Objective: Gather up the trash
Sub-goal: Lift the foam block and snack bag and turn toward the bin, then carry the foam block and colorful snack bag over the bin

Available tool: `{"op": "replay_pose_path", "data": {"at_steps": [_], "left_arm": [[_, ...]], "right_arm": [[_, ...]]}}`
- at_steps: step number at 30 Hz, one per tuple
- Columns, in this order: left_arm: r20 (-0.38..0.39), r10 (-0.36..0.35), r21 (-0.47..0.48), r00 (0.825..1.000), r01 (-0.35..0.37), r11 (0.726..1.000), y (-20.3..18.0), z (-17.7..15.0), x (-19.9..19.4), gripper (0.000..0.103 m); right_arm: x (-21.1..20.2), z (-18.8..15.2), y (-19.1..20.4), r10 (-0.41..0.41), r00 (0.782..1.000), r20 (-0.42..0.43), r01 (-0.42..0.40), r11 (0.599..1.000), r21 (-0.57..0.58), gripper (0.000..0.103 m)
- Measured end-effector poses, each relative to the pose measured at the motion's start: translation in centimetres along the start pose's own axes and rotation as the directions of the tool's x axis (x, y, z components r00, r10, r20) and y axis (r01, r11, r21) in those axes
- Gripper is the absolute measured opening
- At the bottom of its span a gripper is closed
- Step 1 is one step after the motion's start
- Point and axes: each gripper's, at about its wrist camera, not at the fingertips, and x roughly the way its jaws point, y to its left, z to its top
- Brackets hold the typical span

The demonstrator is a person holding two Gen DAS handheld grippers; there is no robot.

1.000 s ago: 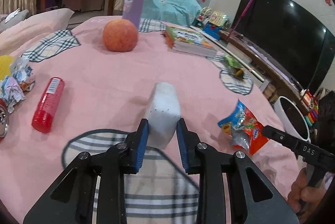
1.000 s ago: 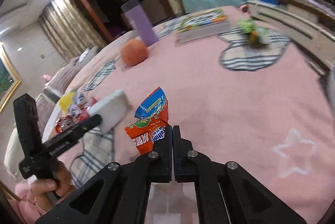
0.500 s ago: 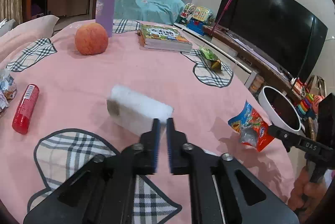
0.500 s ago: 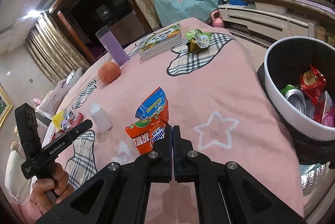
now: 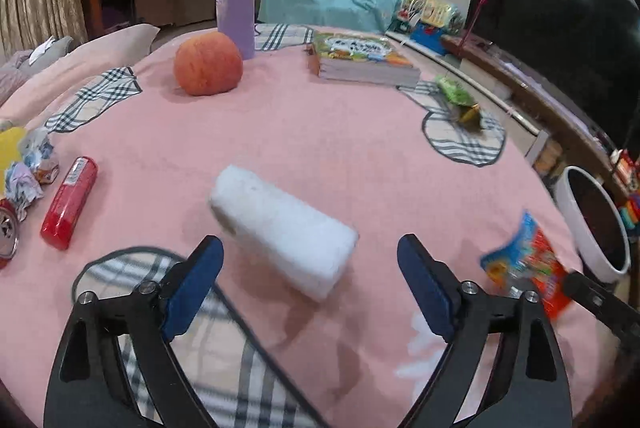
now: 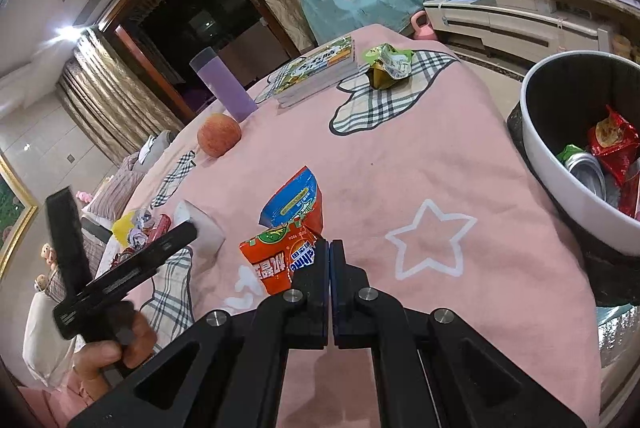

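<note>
My right gripper [image 6: 329,256] has its jaws pressed together on the lower edge of the orange-and-blue snack wrapper [image 6: 290,232], which stands up from the pinch at centre frame in the right wrist view. I judge that edge grip to be a carrying hold: the trash bin [image 6: 536,131] sits at the right edge of the frame, off the side of the pink bedspread [image 6: 400,155], already holding a can and red wrappers. The wrapper is not yet over the rim.

My left gripper [image 5: 310,270] is opening, jaws wide apart. The white foam block [image 5: 280,228] lies between and ahead of them, touching neither pad. It rests on the bedspread, and I read this as a release rather than a pickup.

Orientation: the block's long axis runs diagonally, from upper left toward lower right in the left wrist view, one end face toward the red tube [image 5: 69,201]. The wrapper's long axis runs upward in the right wrist frame, its blue torn end pointing away from the jaws and leaning right.

Uncollected: a green wrapper [image 5: 456,97] at right, crumpled papers [image 5: 28,167] at the left edge.
</note>
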Motion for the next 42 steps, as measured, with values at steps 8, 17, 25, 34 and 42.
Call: {"op": "replay_pose_path", "data": {"at_steps": [8,17,25,34,42], "left_arm": [[0.011,-0.100,0.016,0.995,0.100,0.995,-0.4,0.1,-0.3,0.039],[-0.001,-0.251,0.188,0.968,0.247,0.951,-8.2,0.0,-2.5,0.031],[-0.008,-0.323,0.303,0.946,0.310,0.901,-14.4,0.2,-4.0,0.031],[-0.020,-0.382,0.371,0.924,0.361,0.855,-19.6,0.2,-4.8,0.031],[-0.028,-0.417,0.414,0.908,0.391,0.822,-22.9,0.6,-5.2,0.031]], "right_arm": [[-1.9,0.3,-1.5,-0.016,0.999,0.040,0.015,1.000,0.019,0.000],[-4.4,1.2,-3.7,-0.050,0.994,0.096,0.045,0.998,0.052,0.000],[-8.1,1.7,-6.1,-0.092,0.983,0.159,0.079,0.993,0.083,0.000],[-11.6,2.4,-9.4,-0.143,0.966,0.214,0.117,0.984,0.132,0.000],[-13.6,2.6,-11.9,-0.191,0.953,0.236,0.152,0.973,0.173,0.000]]}}
